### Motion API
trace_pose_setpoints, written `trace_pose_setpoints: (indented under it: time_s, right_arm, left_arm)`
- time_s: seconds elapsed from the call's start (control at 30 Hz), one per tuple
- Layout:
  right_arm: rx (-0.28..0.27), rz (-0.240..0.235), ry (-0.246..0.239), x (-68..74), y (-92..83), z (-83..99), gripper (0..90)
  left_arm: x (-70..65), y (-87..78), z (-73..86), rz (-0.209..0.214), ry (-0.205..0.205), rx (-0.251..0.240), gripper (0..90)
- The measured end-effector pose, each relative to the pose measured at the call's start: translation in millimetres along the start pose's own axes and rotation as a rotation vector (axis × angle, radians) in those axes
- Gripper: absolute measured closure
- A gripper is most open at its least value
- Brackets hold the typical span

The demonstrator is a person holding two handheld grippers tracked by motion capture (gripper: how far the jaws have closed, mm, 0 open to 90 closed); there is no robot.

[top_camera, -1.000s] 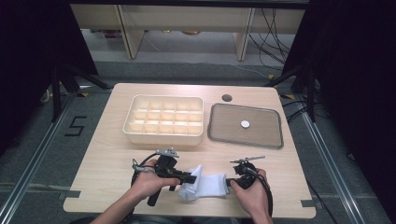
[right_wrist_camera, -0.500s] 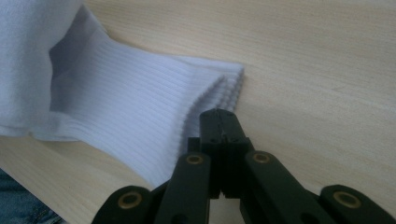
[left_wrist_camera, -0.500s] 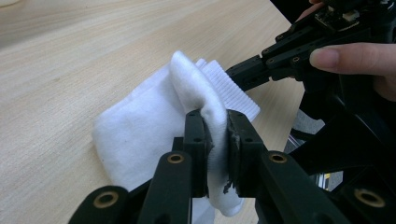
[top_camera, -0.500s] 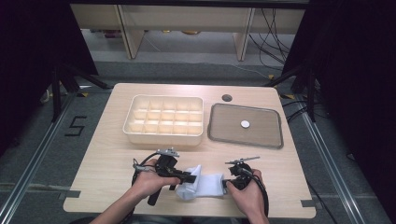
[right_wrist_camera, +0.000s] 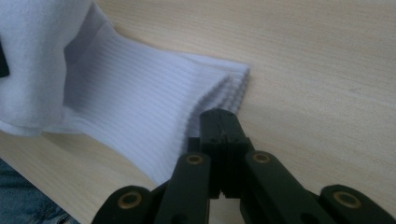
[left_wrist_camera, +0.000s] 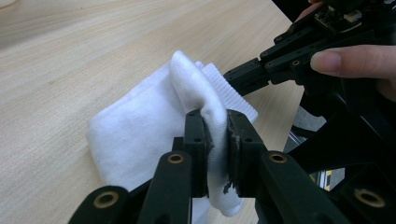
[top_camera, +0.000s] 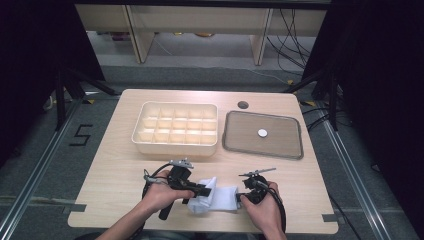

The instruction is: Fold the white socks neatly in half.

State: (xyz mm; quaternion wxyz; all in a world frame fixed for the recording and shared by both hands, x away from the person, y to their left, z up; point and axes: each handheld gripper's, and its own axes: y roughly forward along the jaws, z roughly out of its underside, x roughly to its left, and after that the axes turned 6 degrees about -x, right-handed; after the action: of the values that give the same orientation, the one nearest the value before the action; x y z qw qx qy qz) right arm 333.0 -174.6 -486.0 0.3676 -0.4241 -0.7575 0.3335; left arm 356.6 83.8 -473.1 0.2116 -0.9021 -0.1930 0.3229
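Centrally, the white sock (top_camera: 215, 198) lay on the near edge of the surface (top_camera: 115, 165), between your two hands, part folded, with one fold lifted off the wood. Your left gripper (left_wrist_camera: 216, 140) had its jaws pinched on that raised fold of plain knit; the cloth bulged out above and below the pads. Your right gripper (right_wrist_camera: 219, 122) had its jaws fully together at the ribbed cuff end; the tips sat at the cuff's corner, but you could not tell from the right gripper view whether any cloth was caught between them. In the high view, the left gripper (top_camera: 192, 187) and right gripper (top_camera: 244, 196) flanked the sock. Farther off stood the cream compartment box (top_camera: 176, 128), and to its right the grey tray (top_camera: 235, 142) carrying a small white disc (top_camera: 262, 132).
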Motion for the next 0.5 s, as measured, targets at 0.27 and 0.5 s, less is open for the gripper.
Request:
trace_pose_setpoints:
  time_s: [0.27, 0.5]
  right_arm:
    - [0.013, 0.003, 0.034, 4.7, 1.0, 0.1, 90.0]
    - [0.007, -0.002, 0.039, 5.8, 1.3, 0.2, 89.8]
  left_arm:
    - [-0.4, 2.5, -1.9, -0.005, 0.012, 0.009, 79.4]
    - [-1.3, 4.3, 0.1, -0.022, 0.009, 0.025, 79.3]
